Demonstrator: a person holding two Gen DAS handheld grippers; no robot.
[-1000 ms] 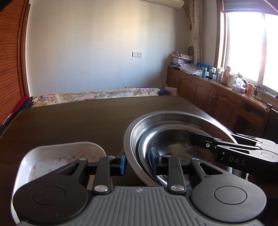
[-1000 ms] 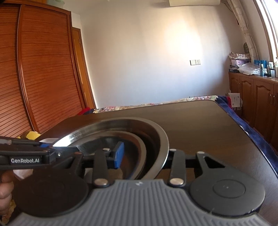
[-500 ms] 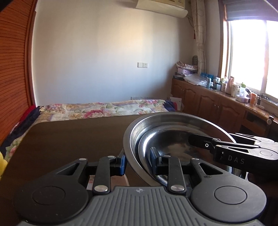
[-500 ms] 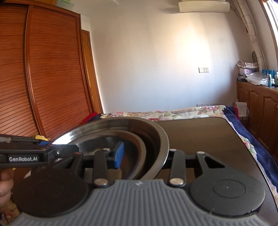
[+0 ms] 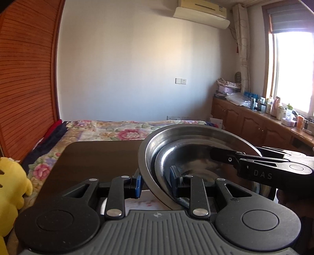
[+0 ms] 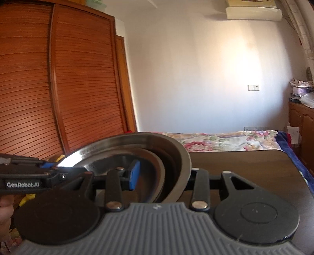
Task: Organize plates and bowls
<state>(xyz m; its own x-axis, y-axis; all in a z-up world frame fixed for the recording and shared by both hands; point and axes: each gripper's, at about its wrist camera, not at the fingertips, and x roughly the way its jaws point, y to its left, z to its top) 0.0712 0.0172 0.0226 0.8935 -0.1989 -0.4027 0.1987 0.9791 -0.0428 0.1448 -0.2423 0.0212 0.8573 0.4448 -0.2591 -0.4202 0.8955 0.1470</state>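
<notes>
A dark tabletop (image 5: 94, 157) runs ahead toward a bed with a flowered quilt (image 5: 117, 131), which lies against the table's far edge. A slatted wooden wardrobe (image 6: 58, 88) fills the left side of the room. Low wooden cabinets (image 5: 251, 121) crowded with bottles run under the window on the right, and an air conditioner (image 5: 200, 13) hangs high on the back wall. A yellow plush toy (image 5: 9, 188) sits off the table's left edge. Nothing stands on the far half of the tabletop.

Compared with a second ago, both views have risen: more of the wall and the quilt shows, and the white dish (image 5: 141, 202), then in plain sight at the near left of the tabletop, is now only a sliver under the left gripper (image 5: 155, 183).

The big steel bowl (image 5: 196, 135) is held clear above the tabletop, tilted, with a smaller steel bowl (image 5: 188, 155) nested inside it. What the smaller one contains I cannot tell; only reflections show.

The left gripper's blue pads clamp the near left rim of both bowls, one pad outside and one inside. The right gripper (image 6: 162, 176) does the same at the opposite rim, one blue pad inside and the other finger outside the wall. Each gripper's black arm shows in the other's view, and part of a hand (image 6: 5, 208) appears at the left edge of the right view.
</notes>
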